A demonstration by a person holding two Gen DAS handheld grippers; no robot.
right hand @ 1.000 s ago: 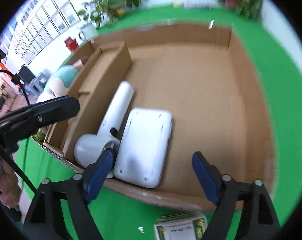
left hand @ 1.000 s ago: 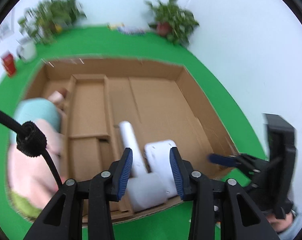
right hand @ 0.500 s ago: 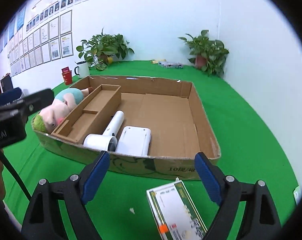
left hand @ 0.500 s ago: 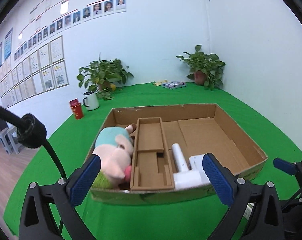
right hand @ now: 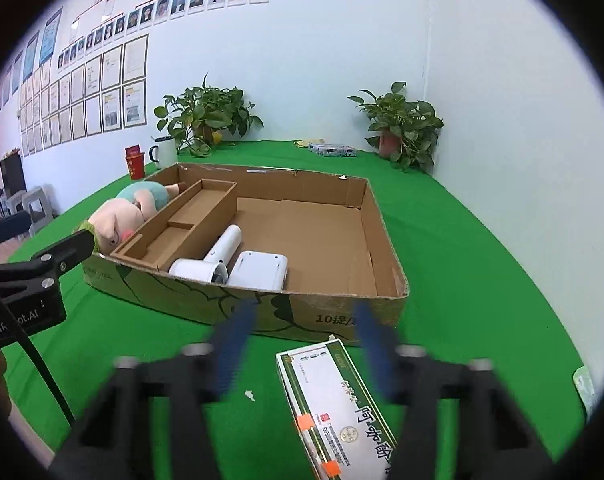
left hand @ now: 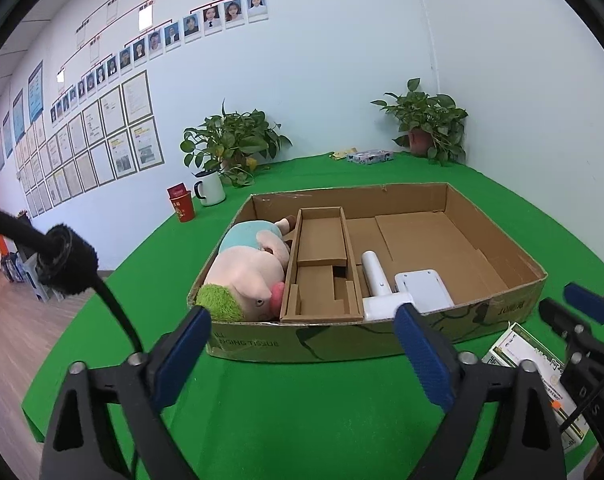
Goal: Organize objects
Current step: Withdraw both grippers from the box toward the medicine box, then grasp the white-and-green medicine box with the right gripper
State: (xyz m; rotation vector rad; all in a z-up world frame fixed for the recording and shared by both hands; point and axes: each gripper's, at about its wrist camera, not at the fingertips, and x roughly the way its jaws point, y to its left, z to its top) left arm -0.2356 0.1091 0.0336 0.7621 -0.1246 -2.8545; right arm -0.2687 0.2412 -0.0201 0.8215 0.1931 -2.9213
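A shallow cardboard box (left hand: 498,312) (right hand: 342,316) lies on the green table. It holds a plush pig (left hand: 245,268) (right hand: 113,216), a cardboard insert (left hand: 322,280), a white hair dryer (left hand: 376,280) (right hand: 217,252) and a white flat device (left hand: 422,284) (right hand: 261,272). A green-and-white medicine box (right hand: 334,396) (left hand: 530,364) lies on the table in front. My left gripper (left hand: 302,356) hovers before the cardboard box, jaws wide but closing, nothing between them. My right gripper (right hand: 304,338) is over the medicine box's far end, jaws blurred and closing, pads clear of it.
Two potted plants (left hand: 233,144) (left hand: 426,120), a white mug (left hand: 209,188) and a red cup (left hand: 180,202) stand at the back of the table. A small packet (left hand: 368,156) lies near the far wall. The table's left edge (left hand: 61,344) drops to the floor.
Both grippers pulled back out of the cardboard box to the table in front of it. The left jaws went from narrow around the hair dryer to wide. The right jaws have narrowed.
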